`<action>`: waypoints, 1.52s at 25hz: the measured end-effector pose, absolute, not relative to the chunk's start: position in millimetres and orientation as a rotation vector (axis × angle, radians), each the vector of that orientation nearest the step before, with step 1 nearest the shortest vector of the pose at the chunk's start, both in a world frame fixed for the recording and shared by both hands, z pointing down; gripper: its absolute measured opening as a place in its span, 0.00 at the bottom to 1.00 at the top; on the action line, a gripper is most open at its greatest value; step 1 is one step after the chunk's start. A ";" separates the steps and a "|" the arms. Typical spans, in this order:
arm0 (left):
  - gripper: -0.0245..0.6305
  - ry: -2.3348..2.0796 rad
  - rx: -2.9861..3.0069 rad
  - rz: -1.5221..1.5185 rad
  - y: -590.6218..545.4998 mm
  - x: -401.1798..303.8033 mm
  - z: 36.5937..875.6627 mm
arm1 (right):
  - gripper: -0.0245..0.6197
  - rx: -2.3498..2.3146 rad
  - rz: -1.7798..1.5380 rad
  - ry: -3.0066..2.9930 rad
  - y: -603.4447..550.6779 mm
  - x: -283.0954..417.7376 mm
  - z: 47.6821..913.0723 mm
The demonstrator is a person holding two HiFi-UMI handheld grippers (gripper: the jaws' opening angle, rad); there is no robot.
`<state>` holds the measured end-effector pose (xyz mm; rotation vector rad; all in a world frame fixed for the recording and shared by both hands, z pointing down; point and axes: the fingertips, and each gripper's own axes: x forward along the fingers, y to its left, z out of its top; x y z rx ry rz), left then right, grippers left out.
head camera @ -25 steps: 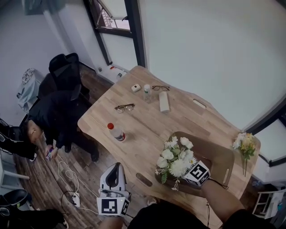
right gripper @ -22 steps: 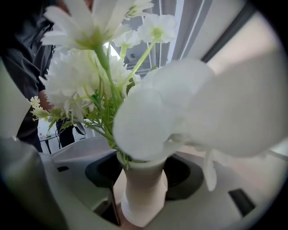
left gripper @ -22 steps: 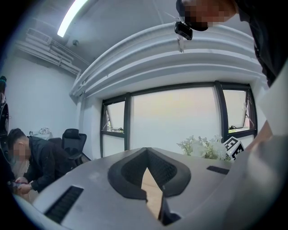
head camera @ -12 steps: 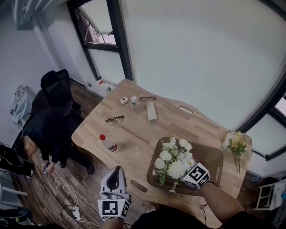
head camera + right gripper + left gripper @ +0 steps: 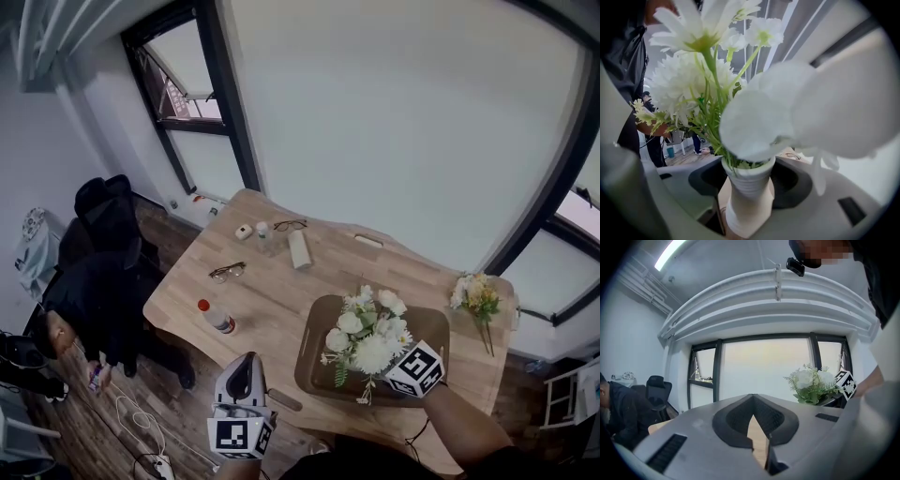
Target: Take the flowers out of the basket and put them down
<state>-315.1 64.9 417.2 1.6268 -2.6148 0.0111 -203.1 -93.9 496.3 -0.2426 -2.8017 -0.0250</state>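
right hand-held gripper is clamped on the flower vase above the basket, apparently mid lift-out; next it needs a free worktop spot.

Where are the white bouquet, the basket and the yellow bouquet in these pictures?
white bouquet (image 5: 367,336): head view, on the central white blooms.
basket (image 5: 429,326): head view, on its bare floor at the right.
yellow bouquet (image 5: 474,294): head view, on the flower heads.
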 end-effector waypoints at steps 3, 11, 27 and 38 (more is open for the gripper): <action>0.04 -2.612 1.660 0.006 59.1 -310.7 410.0 | 0.49 -0.205 -0.038 -2.807 -99.2 -195.8 485.8; 0.04 -2.534 1.766 -0.005 39.2 -297.2 403.6 | 0.49 -0.105 -0.070 -2.826 -116.3 -175.9 462.7; 0.04 -2.393 1.987 -0.029 -15.1 -273.1 390.6 | 0.49 0.230 -0.085 -2.848 -166.2 -114.8 420.3; 0.04 -2.290 2.124 -0.054 -55.4 -246.7 381.0 | 0.49 0.413 -0.100 -2.844 -193.8 -68.4 388.6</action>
